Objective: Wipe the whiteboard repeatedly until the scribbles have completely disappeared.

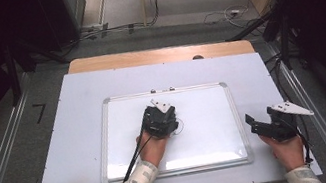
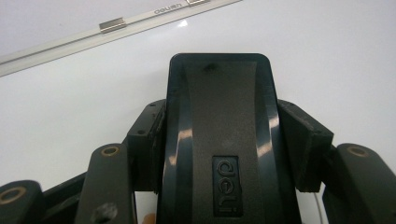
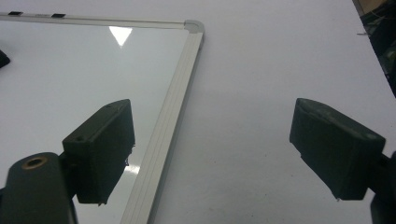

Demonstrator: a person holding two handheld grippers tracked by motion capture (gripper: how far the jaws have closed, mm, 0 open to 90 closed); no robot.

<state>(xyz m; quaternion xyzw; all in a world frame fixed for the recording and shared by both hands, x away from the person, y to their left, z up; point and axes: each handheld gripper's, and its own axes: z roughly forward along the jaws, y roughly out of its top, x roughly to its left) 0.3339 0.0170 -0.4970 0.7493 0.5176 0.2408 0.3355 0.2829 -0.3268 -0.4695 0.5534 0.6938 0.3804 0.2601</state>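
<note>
A: What is nearest to the person?

B: The two hands. The left gripper is over the middle of the whiteboard, and its jaws pinch a black eraser from both sides. In the left gripper view the eraser stands between the two pads and they press on its flanks.

A: Does the eraser touch the board?

B: It is just above or on the white surface; which of the two cannot be told. A thin dark mark lies on the board just beside the gripper, at its right.

A: And the right gripper?

B: It is beside the right edge of the whiteboard, over the pale table cover. Its jaws are spread wide, with nothing between them.

A: What is farther away?

B: The far edge of the board frame carries two small clips, and behind the cover a strip of the wooden table shows.
</note>
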